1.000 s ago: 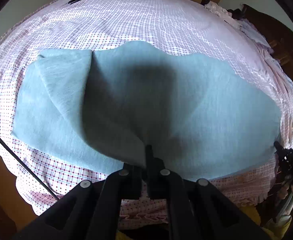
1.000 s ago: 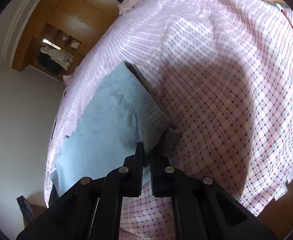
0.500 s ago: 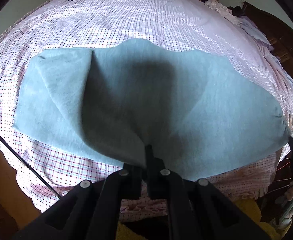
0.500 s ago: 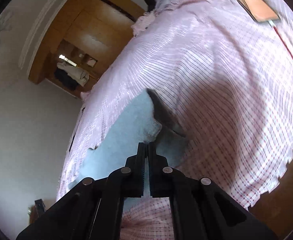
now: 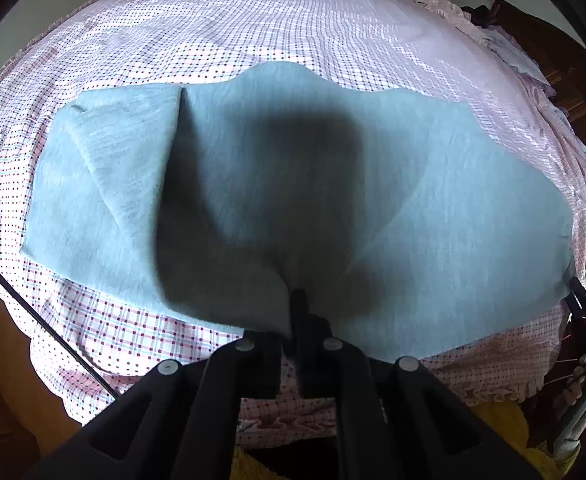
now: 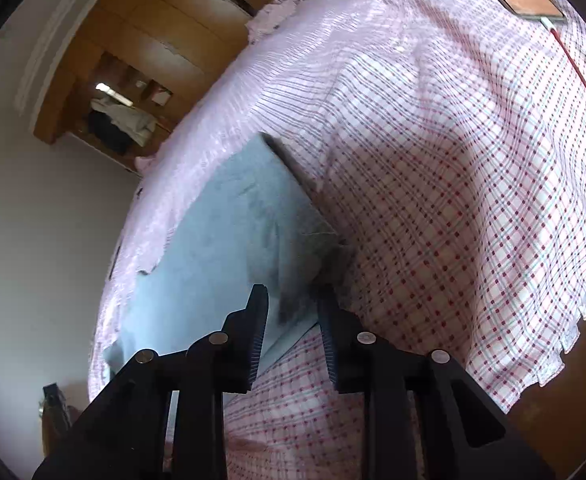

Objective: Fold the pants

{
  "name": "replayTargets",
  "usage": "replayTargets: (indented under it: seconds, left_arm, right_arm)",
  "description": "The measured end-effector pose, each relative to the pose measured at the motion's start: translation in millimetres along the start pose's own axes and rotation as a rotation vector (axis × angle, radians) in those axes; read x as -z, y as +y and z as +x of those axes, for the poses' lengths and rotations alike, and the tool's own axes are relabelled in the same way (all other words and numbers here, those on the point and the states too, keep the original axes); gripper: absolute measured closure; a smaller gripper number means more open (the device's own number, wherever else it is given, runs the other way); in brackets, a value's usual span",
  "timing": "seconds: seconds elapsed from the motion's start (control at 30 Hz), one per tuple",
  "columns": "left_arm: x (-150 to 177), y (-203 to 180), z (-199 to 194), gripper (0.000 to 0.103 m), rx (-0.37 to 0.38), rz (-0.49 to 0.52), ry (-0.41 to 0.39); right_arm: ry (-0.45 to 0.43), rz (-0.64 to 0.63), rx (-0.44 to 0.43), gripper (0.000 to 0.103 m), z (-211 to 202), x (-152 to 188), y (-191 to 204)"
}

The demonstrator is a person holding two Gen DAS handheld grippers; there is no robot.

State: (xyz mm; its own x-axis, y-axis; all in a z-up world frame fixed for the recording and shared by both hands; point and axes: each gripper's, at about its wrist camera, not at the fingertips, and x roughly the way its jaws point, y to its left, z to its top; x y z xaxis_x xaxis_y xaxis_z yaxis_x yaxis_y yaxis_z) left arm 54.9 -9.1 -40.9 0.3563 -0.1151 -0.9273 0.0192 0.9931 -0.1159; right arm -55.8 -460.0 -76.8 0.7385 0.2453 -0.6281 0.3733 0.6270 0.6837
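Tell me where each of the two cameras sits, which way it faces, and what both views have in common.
Left wrist: on the left gripper, looking along its fingers over the blue-grey pants spread on the checked bedsheet; the black fingers show, shut on the pants' near edge.
Right wrist: on the right gripper, tilted, facing one end of the pants, with a wooden wardrobe beyond; its fingers stand open.
Shared: the pants and the bedsheet.
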Motion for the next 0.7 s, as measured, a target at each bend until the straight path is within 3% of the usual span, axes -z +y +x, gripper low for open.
replayTargets:
  seconds: [0.17, 0.2, 0.23, 0.4, 0.57, 0.7]
  left_arm:
    - [-5, -1, 4, 0.098, 0.006, -0.003, 0.0]
    - [-5, 0, 5, 0.098, 0.007, -0.004, 0.0]
    - [-6, 1, 6, 0.098, 0.007, -0.004, 0.0]
    - [-4, 8, 7, 0.097, 0.014, -0.006, -0.001]
    - [-5, 13, 5, 0.096, 0.022, -0.002, -0.001]
    - [-5, 25, -10, 0.087, 0.051, -0.011, -0.025]
  right_arm:
    - [-0.005, 0.018, 0.025, 0.087, 13, -5, 1]
    - [-0.016, 0.008, 0.029, 0.099, 11, -4, 3]
    - [-0.027, 0.007, 0.026, 0.103, 8, -3, 4]
    - [-0.037, -0.039, 0.079, 0.103, -6, 3, 11]
    - [0.012, -0.015, 0.119, 0.103, 13, 7, 4]
    - [0.018, -0.05, 0.152, 0.101, 10, 5, 10]
